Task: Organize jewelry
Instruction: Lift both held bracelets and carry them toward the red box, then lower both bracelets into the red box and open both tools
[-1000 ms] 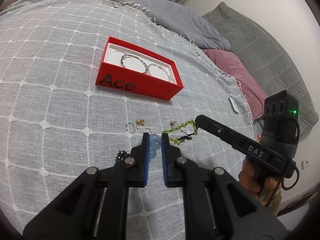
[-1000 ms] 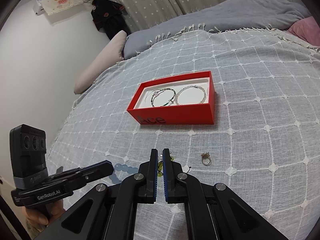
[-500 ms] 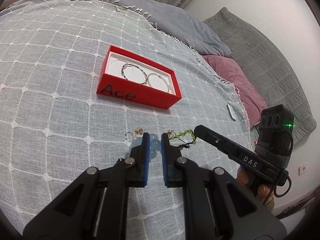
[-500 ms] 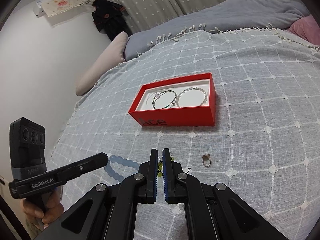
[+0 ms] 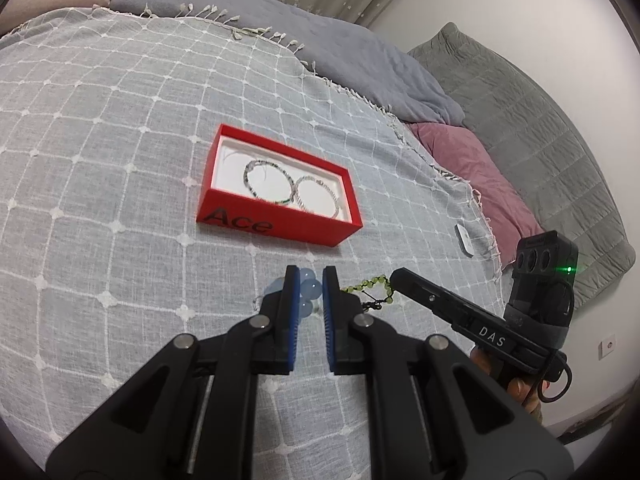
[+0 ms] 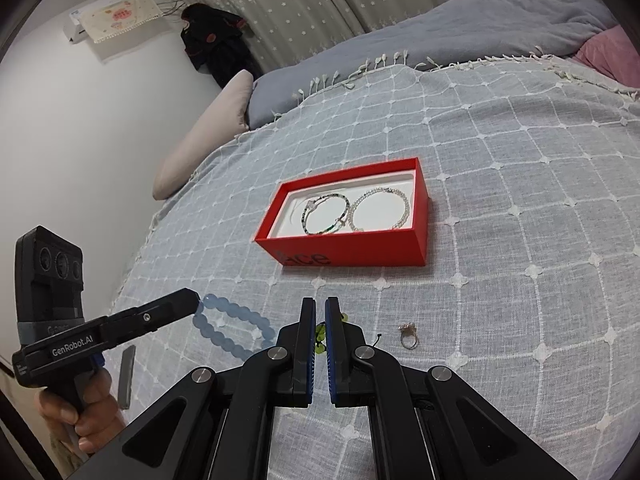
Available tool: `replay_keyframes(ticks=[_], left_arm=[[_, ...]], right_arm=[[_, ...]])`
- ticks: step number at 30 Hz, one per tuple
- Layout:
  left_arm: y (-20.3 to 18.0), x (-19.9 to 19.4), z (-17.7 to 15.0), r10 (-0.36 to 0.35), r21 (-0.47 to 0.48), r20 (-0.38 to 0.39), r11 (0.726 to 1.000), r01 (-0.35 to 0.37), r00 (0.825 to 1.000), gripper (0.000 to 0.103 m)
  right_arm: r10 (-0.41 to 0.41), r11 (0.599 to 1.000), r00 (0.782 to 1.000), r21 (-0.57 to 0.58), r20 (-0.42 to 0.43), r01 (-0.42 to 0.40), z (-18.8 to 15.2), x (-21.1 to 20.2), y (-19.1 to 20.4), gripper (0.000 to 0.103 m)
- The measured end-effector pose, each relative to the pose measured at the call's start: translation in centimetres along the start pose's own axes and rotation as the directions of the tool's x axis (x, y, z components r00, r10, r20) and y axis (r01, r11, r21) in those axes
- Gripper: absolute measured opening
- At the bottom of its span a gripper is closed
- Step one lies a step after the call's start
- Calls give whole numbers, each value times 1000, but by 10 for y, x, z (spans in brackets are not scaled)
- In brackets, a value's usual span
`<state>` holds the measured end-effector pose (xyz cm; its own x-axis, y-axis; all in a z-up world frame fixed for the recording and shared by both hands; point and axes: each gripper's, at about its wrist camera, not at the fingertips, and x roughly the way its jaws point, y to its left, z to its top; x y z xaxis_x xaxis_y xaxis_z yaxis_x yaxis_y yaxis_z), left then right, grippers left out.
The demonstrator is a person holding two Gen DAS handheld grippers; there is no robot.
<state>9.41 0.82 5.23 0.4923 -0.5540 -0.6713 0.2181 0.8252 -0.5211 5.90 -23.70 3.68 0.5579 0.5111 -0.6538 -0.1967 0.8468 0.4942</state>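
The bed (image 6: 520, 160) carries a grey checked cover. A red box (image 6: 360, 252) lies on it, holding two bracelets (image 6: 356, 210). The left gripper (image 5: 307, 280) is nearly closed, clamping a blue bead bracelet (image 6: 228, 328) near the box. The right gripper (image 6: 320, 312) is narrowed on a green bead bracelet (image 5: 372, 282). A ring (image 6: 409, 336) lies just right of it.

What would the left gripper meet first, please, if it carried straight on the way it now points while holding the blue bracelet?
Probably the red box: the left gripper, shut on the blue bead bracelet, points at its near "Ace" wall, with only bedspread showing between. Depth is uncertain.
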Motion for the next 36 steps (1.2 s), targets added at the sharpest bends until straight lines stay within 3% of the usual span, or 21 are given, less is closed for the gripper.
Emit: replay_keyframes(ticks=[11, 18, 28, 36], left_arm=[[-26, -3, 52, -32, 53, 60, 998, 29, 998, 12], [-37, 18, 82, -40, 74, 73, 997, 35, 997, 12], [-8, 72, 95, -80, 21, 29, 997, 79, 996, 12], [26, 93, 95, 6, 6, -4, 1000, -6, 1000, 13]], right_arm=[[22, 1000, 998, -5, 63, -21, 39, -9, 5, 4], [8, 1000, 997, 4, 80, -8, 66, 0, -1, 4], [-5, 1000, 995, 9, 97, 4, 90, 28, -5, 5], [-16, 999, 998, 44, 65, 14, 91, 45, -28, 5]])
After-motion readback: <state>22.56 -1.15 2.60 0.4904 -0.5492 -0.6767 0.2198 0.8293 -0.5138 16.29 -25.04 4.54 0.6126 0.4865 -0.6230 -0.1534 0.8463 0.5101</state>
